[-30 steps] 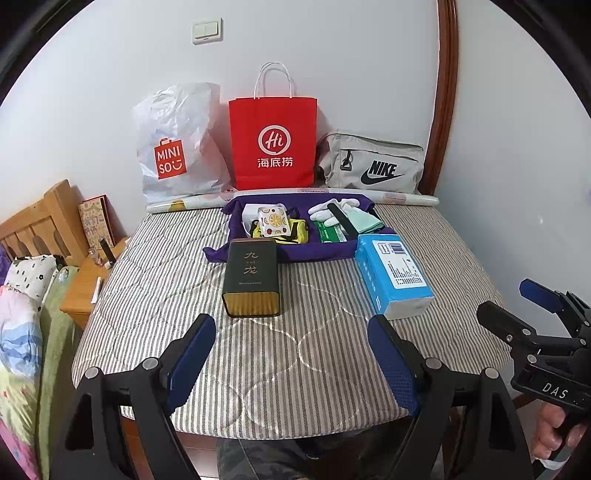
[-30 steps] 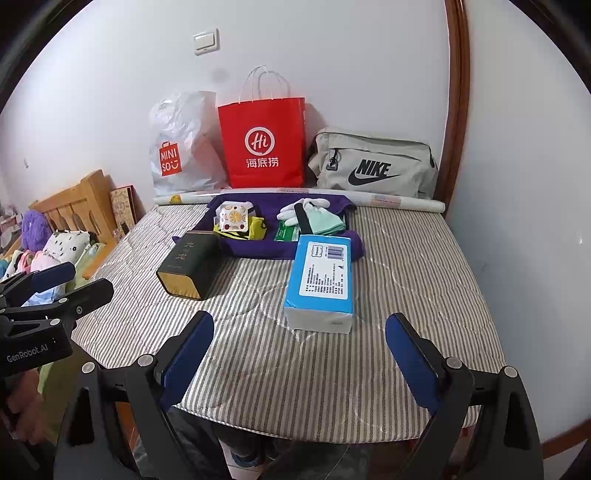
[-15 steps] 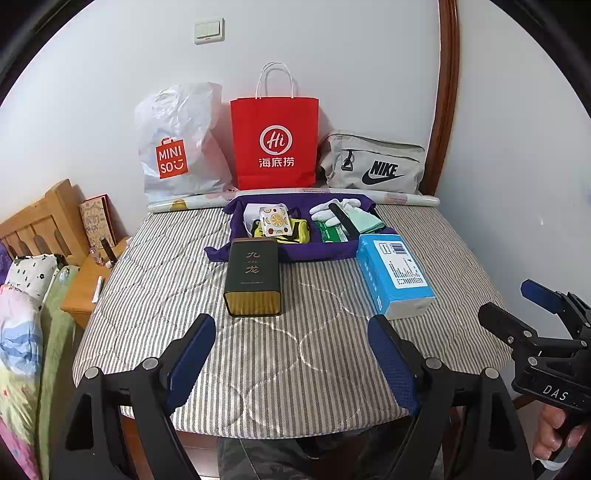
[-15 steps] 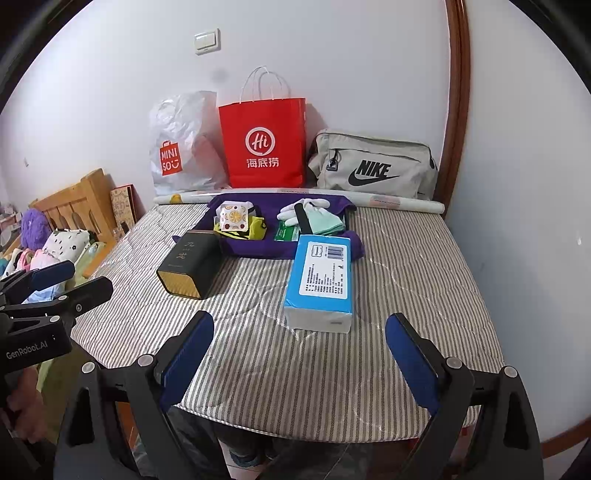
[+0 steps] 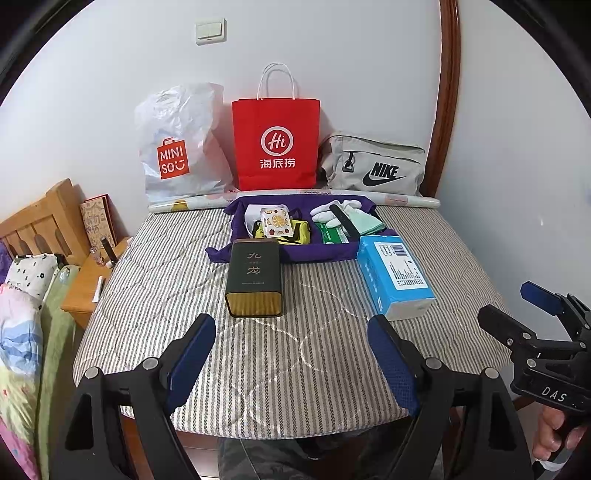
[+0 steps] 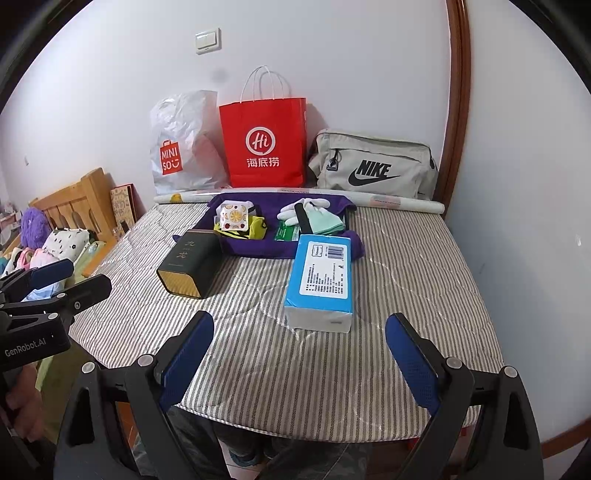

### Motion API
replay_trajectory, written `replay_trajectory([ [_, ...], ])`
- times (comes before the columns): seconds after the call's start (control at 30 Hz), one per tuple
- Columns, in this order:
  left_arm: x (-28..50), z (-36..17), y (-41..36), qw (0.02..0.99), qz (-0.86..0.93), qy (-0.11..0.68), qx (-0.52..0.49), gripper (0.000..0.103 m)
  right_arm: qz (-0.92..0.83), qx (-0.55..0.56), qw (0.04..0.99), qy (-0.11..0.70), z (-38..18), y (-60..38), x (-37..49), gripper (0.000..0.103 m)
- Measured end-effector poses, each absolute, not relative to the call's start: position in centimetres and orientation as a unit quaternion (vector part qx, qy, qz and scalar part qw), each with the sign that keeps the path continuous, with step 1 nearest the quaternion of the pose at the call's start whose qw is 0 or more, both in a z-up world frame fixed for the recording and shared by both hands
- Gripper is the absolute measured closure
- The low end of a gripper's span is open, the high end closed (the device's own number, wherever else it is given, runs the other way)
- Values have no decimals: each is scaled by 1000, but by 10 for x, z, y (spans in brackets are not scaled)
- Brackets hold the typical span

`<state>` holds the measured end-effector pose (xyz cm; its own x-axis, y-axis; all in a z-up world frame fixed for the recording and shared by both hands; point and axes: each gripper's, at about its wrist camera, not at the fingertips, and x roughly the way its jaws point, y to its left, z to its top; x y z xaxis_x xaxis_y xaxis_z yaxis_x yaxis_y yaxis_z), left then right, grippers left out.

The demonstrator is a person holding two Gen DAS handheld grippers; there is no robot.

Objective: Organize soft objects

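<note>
Indoors, small room, white walls. Landmark: the striped quilted mattress (image 5: 280,354), pushed into the corner.

Left of the mattress: wooden headboard (image 5: 35,225), a low wooden bedside stand (image 5: 86,284), and heaped bedding (image 5: 22,332).

Along the mattress's far edge against the wall, left to right: white MINISO bag (image 5: 177,147), red paper bag (image 5: 275,144), grey Nike bag (image 5: 373,170); a rolled sheet (image 5: 402,201) lies in front of them. A light switch (image 5: 209,31) sits on the wall above.

Mid-mattress: dark tin (image 5: 254,282), then the purple cloth tray (image 5: 295,253) holding the soft items, white gloves (image 5: 334,210) among them, then a blue box (image 5: 395,277).

At the mattress's near edge: left gripper (image 5: 291,354) spread wide, grasping nothing; right gripper (image 6: 299,350) likewise spread and empty.
</note>
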<state>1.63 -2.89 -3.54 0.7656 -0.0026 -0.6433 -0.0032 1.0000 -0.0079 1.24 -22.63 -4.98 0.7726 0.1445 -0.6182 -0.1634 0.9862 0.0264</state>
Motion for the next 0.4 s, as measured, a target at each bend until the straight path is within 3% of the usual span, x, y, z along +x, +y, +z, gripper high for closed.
replay_trajectory([
  [0.4, 16, -33, -31, 941, 0, 337, 3, 20, 86, -17, 940, 331, -53, -227, 18, 10],
])
